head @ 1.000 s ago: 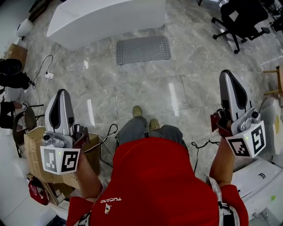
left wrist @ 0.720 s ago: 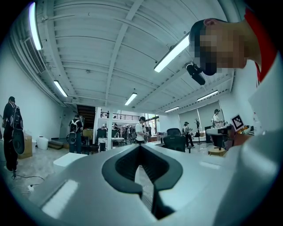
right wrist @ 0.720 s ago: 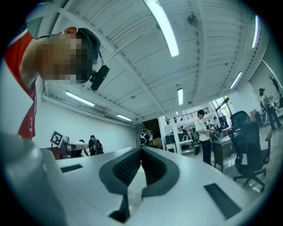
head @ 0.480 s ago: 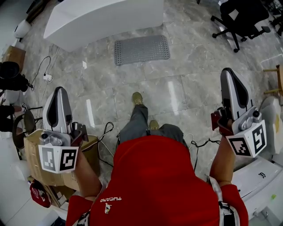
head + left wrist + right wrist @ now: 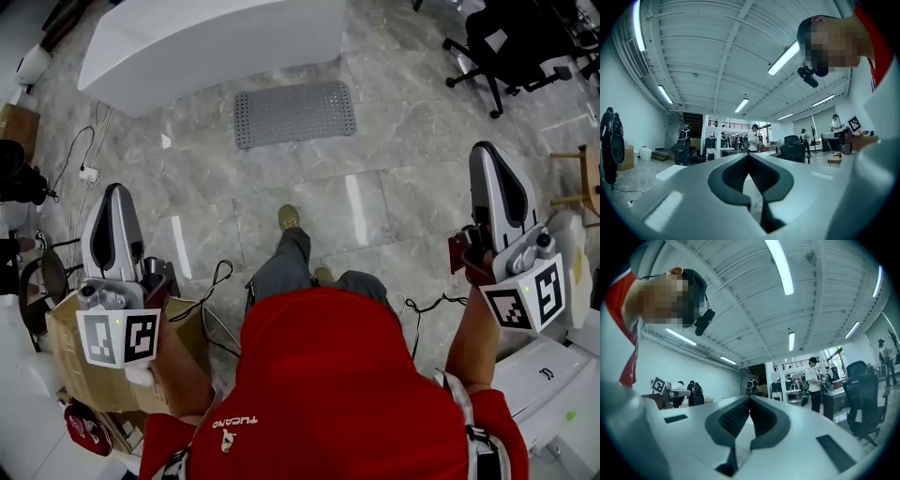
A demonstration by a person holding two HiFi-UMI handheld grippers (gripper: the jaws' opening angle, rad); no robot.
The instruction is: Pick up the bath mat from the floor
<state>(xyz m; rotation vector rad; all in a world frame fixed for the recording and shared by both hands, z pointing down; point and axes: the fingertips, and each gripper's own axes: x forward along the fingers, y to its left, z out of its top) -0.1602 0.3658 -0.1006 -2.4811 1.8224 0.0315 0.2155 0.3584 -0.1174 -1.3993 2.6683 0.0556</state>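
The grey studded bath mat [image 5: 295, 112] lies flat on the marble floor, just in front of a long white tub-like unit [image 5: 216, 37]. It is well ahead of me, beyond my forward shoe [image 5: 289, 218]. My left gripper [image 5: 114, 191] is held upright at my left side, jaws shut and empty. My right gripper [image 5: 486, 152] is upright at my right, also shut with nothing in it. Both are far from the mat. The left gripper [image 5: 749, 157] and right gripper [image 5: 750, 399] views look up at the ceiling and hall; the mat is not seen there.
A black office chair [image 5: 511, 37] stands at the far right, a wooden stool [image 5: 583, 173] beside it. Cardboard box [image 5: 66, 323] and cables [image 5: 89, 159] lie at the left. A white cabinet [image 5: 548, 375] is at my right. People stand in the hall behind.
One leg has stepped forward toward the mat. The left gripper has drifted left and slightly lower in the head view. The right gripper has hardly moved. Both stay shut.
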